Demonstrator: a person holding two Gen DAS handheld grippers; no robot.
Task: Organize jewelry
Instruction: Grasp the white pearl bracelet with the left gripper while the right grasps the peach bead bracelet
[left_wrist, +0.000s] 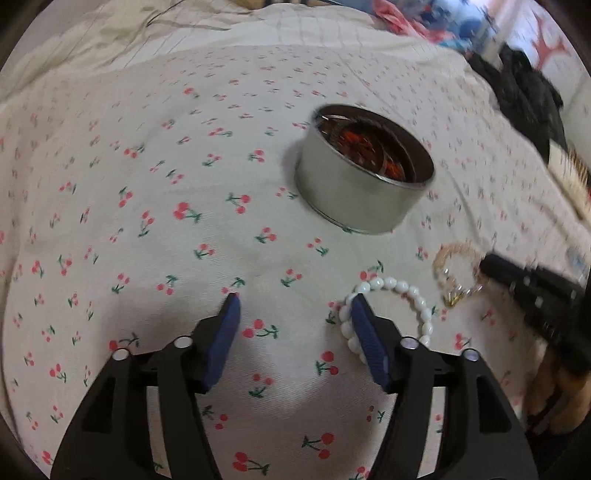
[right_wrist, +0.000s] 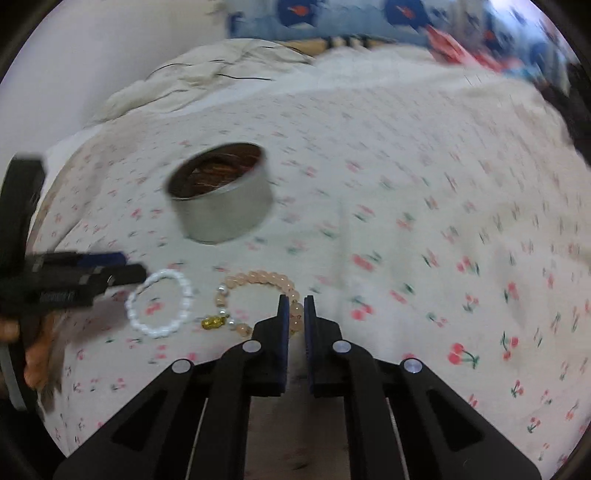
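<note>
A round silver tin (left_wrist: 364, 171) with dark red-orange jewelry inside stands on the cherry-print bedsheet; it also shows in the right wrist view (right_wrist: 221, 194). A white bead bracelet (left_wrist: 391, 310) lies flat on the sheet, and my open left gripper (left_wrist: 295, 301) hovers with its right finger over the bracelet's left side. The same bracelet (right_wrist: 160, 304) shows in the right wrist view. A peach bead bracelet with a gold charm (right_wrist: 258, 299) lies beside it. My right gripper (right_wrist: 294, 300) has its jaws almost together at the bracelet's right side; a bead sits in the narrow gap.
The bedsheet (left_wrist: 147, 221) covers a soft bed. A crumpled cream blanket (right_wrist: 207, 81) lies at the far end. Dark clothing (left_wrist: 524, 96) and a brush (left_wrist: 569, 166) lie at the right edge. The right gripper's body (left_wrist: 535, 291) reaches in beside the peach bracelet (left_wrist: 458, 273).
</note>
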